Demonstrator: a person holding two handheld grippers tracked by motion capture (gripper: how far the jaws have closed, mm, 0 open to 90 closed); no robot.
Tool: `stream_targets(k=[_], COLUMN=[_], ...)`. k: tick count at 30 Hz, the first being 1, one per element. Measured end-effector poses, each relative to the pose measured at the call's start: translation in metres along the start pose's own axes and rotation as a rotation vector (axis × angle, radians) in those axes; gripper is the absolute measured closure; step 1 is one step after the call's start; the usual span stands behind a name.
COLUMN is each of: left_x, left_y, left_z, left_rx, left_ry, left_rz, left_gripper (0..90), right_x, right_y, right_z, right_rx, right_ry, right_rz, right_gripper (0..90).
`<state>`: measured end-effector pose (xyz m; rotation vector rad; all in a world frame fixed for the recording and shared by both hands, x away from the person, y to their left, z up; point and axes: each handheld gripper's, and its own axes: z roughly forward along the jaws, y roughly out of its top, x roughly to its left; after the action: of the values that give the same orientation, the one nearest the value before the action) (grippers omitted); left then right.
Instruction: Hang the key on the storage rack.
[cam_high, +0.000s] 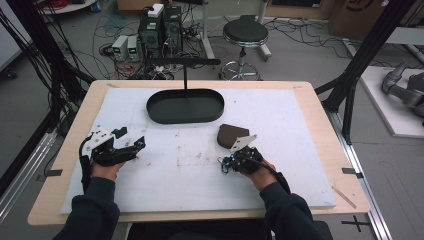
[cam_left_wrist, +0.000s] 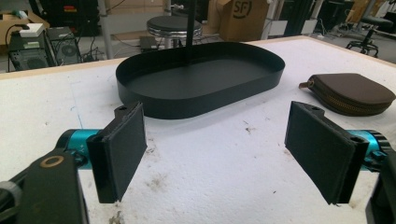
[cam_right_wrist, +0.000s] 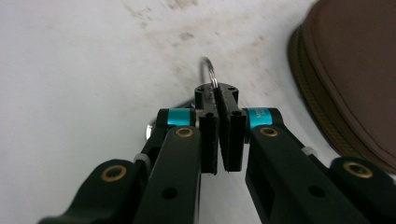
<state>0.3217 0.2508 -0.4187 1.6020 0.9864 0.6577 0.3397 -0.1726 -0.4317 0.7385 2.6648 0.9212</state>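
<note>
nearest me, along the front edge of the tabletop (cam_high: 300, 100), my two hands hold the claws over the white mat (cam_high: 190, 170). my right claw (cam_right_wrist: 219, 100) sits toward the front right, its jaws pressed together on a thin metal ring (cam_right_wrist: 208, 71); the ring pokes out past the tips, pinched between the pads, with the mat just beneath it. in the high view that right claw (cam_high: 240, 159) lies just in front of the brown zip pouch (cam_high: 231, 135), whose near edge is hidden under the claw's grey plate. in the right gripper view the pouch (cam_right_wrist: 355, 79) fills the right side, close beside the jaws but apart from them; i cannot tell whether the ring is joined to it.

my left claw (cam_high: 134, 145) rests toward the front left, jaws spread wide with nothing but bare mat between the pads (cam_left_wrist: 123, 149).

farther back, near the middle of the rear edge, stands the black oval tray (cam_high: 185, 117), a thin black post rising from it. the pouch lies between the tray and my right claw, well apart from the left one.
</note>
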Motion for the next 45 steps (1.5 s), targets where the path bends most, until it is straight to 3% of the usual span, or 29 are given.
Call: stream_targets(k=[13, 20, 25, 31, 36, 45], left_x=[0.002, 0.002, 0.003, 0.004, 0.005, 0.005], left_y=[-0.001, -0.001, -0.002, -0.002, -0.002, -0.002], left_z=[0.0, 0.001, 0.001, 0.001, 0.001, 0.001], left_rx=[0.005, 0.01, 0.009, 0.003, 0.003, 0.003], left_ry=[0.002, 0.003, 0.001, 0.002, 0.001, -0.004], left_rz=[-0.004, -0.005, -0.008, -0.014, -0.019, -0.019], left_gripper=[20.7, 20.8, 20.8, 20.9, 21.0, 21.0], right_x=[-0.001, 0.0, -0.004, -0.024, -0.035, -0.056], right_y=[0.001, 0.005, 0.01, 0.035, 0.061, 0.099], right_z=[0.001, -0.007, -0.013, -0.026, -0.032, -0.038], right_rx=[0.02, -0.051, -0.089, -0.186, -0.22, -0.234], right_ry=[0.016, -0.031, -0.04, -0.066, -0.098, -0.119], right_rz=[-0.002, -0.003, -0.001, 0.024, -0.008, -0.018], right_gripper=[89.7, 90.0, 90.0, 90.0, 90.0, 90.0])
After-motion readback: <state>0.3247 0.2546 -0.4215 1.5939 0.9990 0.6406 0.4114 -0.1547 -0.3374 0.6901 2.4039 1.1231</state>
